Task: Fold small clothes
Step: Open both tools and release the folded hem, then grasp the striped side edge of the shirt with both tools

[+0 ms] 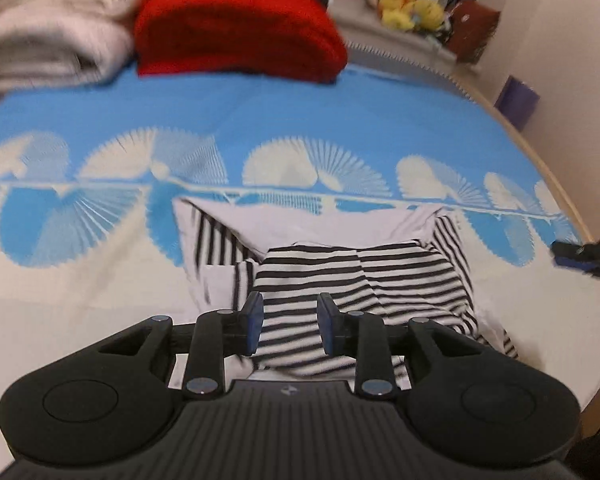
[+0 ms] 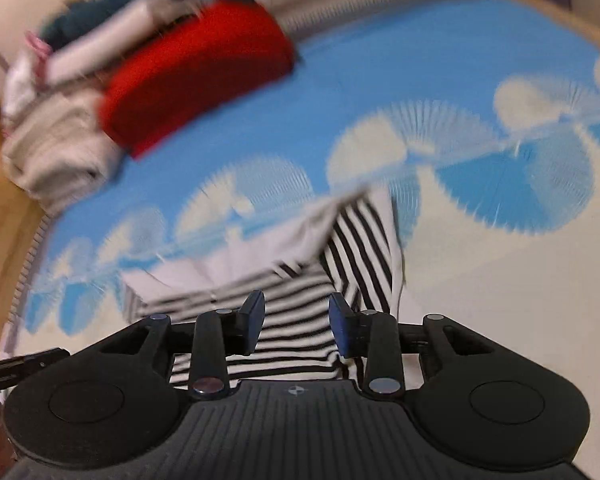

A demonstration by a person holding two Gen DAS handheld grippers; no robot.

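A small black-and-white striped garment [image 1: 360, 276] with a plain white inner side lies partly folded on the blue-and-white bedspread [image 1: 260, 112]. My left gripper [image 1: 290, 324] is open just above its near striped edge, holding nothing. In the right wrist view the same striped garment [image 2: 356, 240] lies under and ahead of my right gripper [image 2: 298, 326], which is open and empty over the striped part. The right view is blurred.
A folded red blanket [image 1: 236, 28] and a stack of white towels [image 1: 52, 24] sit at the far side of the bed. Yellow plush toys [image 1: 412, 8] sit beyond the bed. The other gripper's tip [image 1: 584, 258] shows at the right edge. The bed's wooden rim [image 2: 580, 28] curves along the far right.
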